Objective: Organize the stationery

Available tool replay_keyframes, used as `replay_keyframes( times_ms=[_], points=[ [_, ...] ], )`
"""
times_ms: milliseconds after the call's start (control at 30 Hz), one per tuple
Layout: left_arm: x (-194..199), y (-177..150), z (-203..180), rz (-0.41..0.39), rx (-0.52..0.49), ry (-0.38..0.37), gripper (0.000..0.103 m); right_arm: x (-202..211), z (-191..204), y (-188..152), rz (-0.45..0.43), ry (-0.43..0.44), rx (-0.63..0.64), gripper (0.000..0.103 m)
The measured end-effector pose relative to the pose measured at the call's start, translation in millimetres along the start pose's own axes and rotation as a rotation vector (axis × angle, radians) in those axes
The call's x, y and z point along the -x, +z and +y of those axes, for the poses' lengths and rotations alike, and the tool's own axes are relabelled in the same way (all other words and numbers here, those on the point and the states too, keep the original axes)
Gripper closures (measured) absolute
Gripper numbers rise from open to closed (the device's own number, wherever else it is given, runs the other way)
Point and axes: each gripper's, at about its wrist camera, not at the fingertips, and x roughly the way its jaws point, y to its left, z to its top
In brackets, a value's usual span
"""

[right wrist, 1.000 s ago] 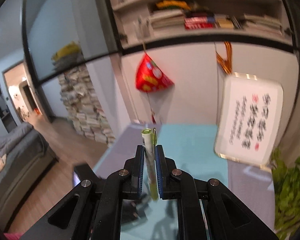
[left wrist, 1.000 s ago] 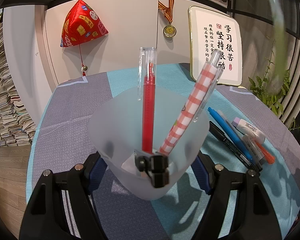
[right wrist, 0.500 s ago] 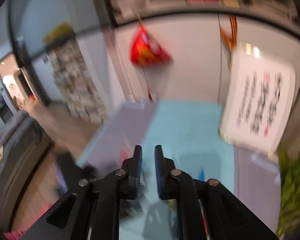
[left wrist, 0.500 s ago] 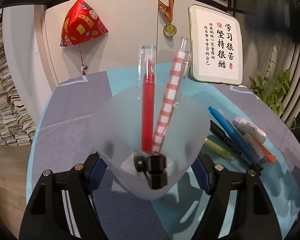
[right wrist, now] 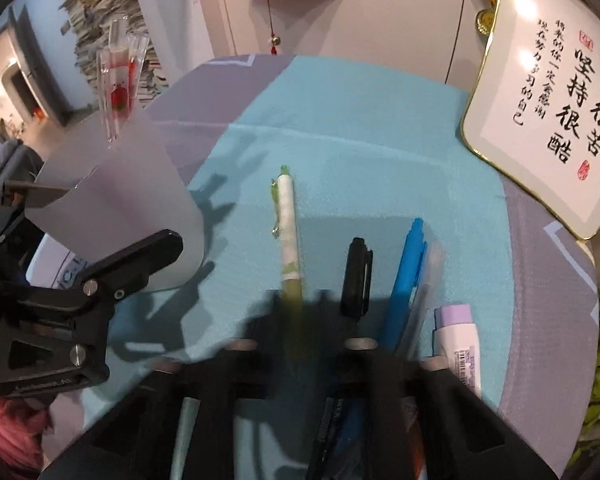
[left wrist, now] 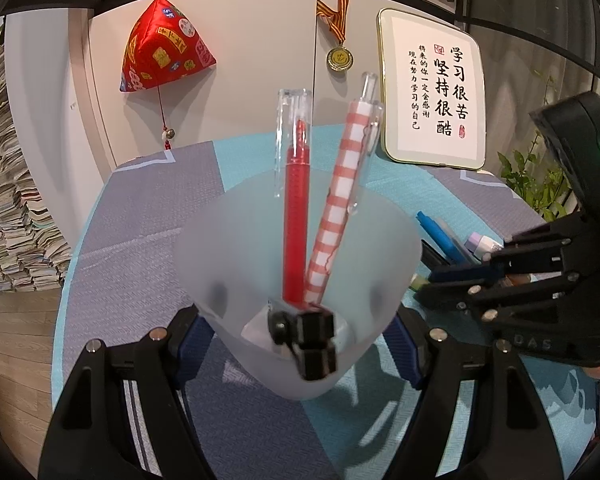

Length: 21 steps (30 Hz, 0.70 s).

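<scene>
Progress was partial: cup [left wrist: 296, 280] sat clamped between the pads of the left hand-held gripper [left wrist: 296, 332], standing on the bench [left wrist: 132, 264], and already held a red pen [left wrist: 296, 216], a red-checked pen [left wrist: 340, 208] and what looked like a black binder clip [left wrist: 306, 336] on its near rim. Right hand-held gripper [right wrist: 300, 304] hovered low over the loose row beside the cup; its view was motion-blurred at the tips, but the jaws read as clenched with nothing clearly gripped, the lower end of the green pen [right wrist: 288, 224] running into the blur between them, so whether it was touching I couldn't tell. Left to do, as I judged it: green pen, black marker [right wrist: 356, 280], blue pen [right wrist: 408, 276], a clear pen just beside the blue one, a lilac-capped white tube [right wrist: 458, 340] and something orange [left wrist: 518, 279] glimpsed behind the right gripper in the left view. So two pens in, five or six items still lying flat on the bench, close together, right of the cup. Writing: framed plaque [left wrist: 432, 92] against the wall carried brushed Chinese, large column readable as 学习很苦 坚持很酷, smaller columns too fine to trust, red seal below. Right gripper body showed the letters "DAS" in the left view. Tube had a barcode label, text unreadable. Red pouch [left wrist: 164, 48] on the cabinet bore patches I couldn't read.
</scene>
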Motion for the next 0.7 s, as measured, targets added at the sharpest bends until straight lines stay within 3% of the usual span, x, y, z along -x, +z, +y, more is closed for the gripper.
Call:
replay_keyframes(
  times_ms=[133, 367, 400, 467, 500, 600, 700],
  points=[
    [0.1, 0.4, -0.1, 0.000, 0.001, -0.001, 0.028, 17.1, -0.4, -20.0, 0.037, 0.048, -0.003, 0.092],
    [-0.2, 0.8, -0.2, 0.001, -0.002, 0.003, 0.028, 56.5, 25.3, -90.4, 0.231, 0.025, 0.171, 0.090],
    [0.1, 0.8, -0.6, 0.000, -0.004, 0.005, 0.028, 58.5, 28.6, -92.7, 0.223, 0.014, 0.188, 0.088],
    [0.2, 0.8, -0.6, -0.001, -0.004, 0.006, 0.028, 61.3, 33.4, -90.6, 0.186, -0.018, 0.210, 0.070],
    [0.4, 0.8, -0.4, -0.001, -0.002, 0.006, 0.028, 62.0, 34.7, -86.0, 0.159, -0.022, 0.209, 0.066],
    [0.4, 1.1, 0.4, 0.000, 0.002, 0.002, 0.028, 62.7, 37.2, -68.5, 0.100, 0.039, 0.193, 0.065],
    [-0.6, 1.7, 1.3, 0.003, 0.006, -0.005, 0.028, 54.6, 37.0, -54.8, 0.086, 0.003, 0.202, 0.065]
  ],
)
